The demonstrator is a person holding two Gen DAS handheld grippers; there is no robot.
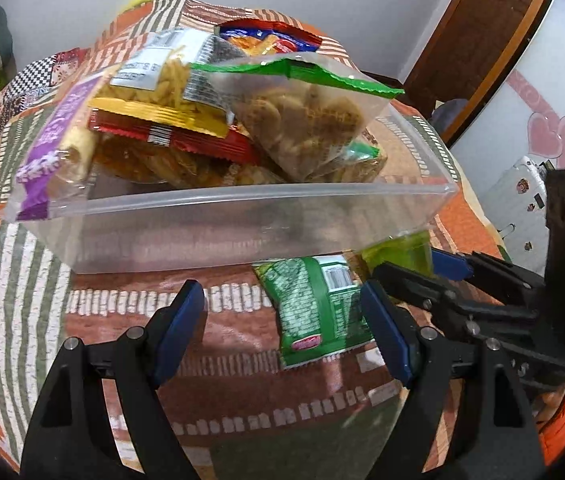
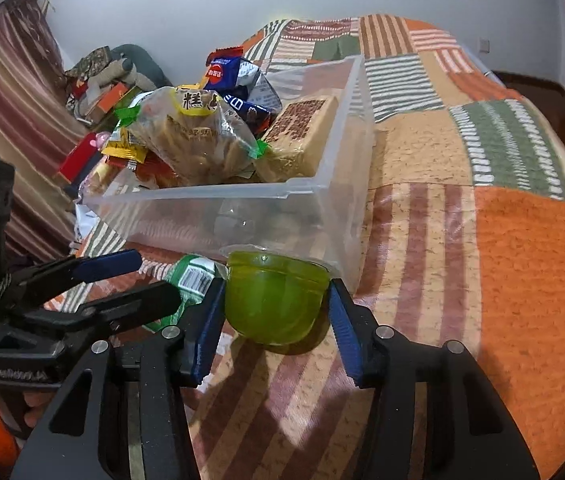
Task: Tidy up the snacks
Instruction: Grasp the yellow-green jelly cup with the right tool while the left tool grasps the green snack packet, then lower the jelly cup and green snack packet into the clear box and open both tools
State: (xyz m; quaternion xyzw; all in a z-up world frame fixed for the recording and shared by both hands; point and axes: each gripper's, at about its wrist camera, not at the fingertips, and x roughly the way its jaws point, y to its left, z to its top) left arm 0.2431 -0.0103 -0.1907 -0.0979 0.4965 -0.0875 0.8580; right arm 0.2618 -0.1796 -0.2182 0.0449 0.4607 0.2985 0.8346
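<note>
Nearby, one green packet (image 1: 316, 312) lay lengthwise toward the bin (image 1: 242, 220); left tool (image 1: 282, 336) gaped empty, right tool (image 2: 276, 328) straddled one green cup (image 2: 276, 300), contact unclear.

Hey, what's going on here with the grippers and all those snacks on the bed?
A person is sorting snacks with two hand-held grippers on a patchwork bedspread. A clear plastic bin is already piled with snack packets. The right hand-held gripper has its jaws on either side of a green translucent jelly cup lying in front of the bin, apparently not yet squeezing it. The left hand-held gripper hangs open over a green snack packet lying beside the cup.
</note>
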